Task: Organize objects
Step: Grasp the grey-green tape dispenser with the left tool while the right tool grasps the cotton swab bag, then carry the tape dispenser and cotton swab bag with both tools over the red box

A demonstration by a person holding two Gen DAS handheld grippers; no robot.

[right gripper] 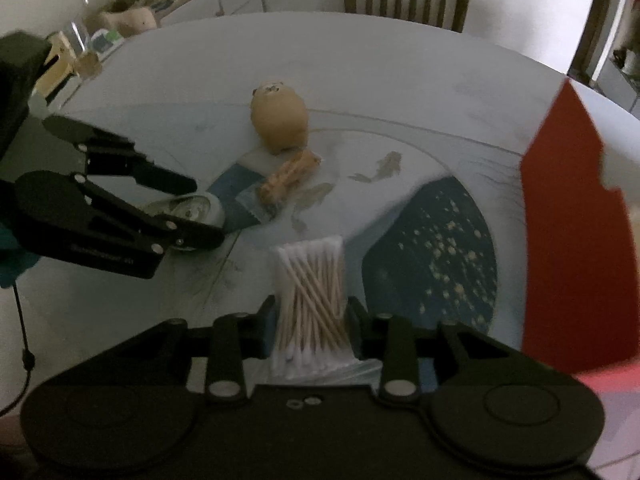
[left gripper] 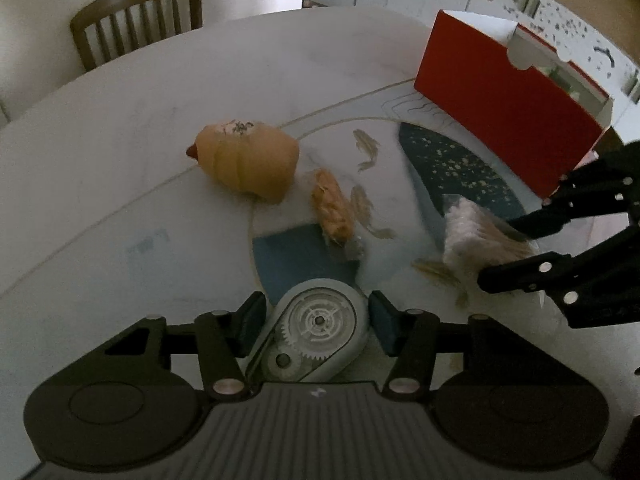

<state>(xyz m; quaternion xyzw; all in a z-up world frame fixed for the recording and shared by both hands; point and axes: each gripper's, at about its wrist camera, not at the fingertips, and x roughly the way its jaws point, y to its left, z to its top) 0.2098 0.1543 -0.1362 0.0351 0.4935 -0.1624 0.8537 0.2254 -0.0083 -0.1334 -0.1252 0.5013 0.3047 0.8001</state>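
My left claw [left gripper: 316, 328] grips the correction tape dispenser [left gripper: 316, 340], my right claw [right gripper: 310, 320] the cotton swab pack [right gripper: 312, 300], above the surface [left gripper: 160, 160].

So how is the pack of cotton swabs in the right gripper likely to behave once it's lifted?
The pack of cotton swabs is probably very light: thin sticks in clear film. It may sag or shift, since the swabs lie crisscrossed and loose inside the soft wrap. The film looks glossy, so the right gripper, gripping its lower half, could let it slip.
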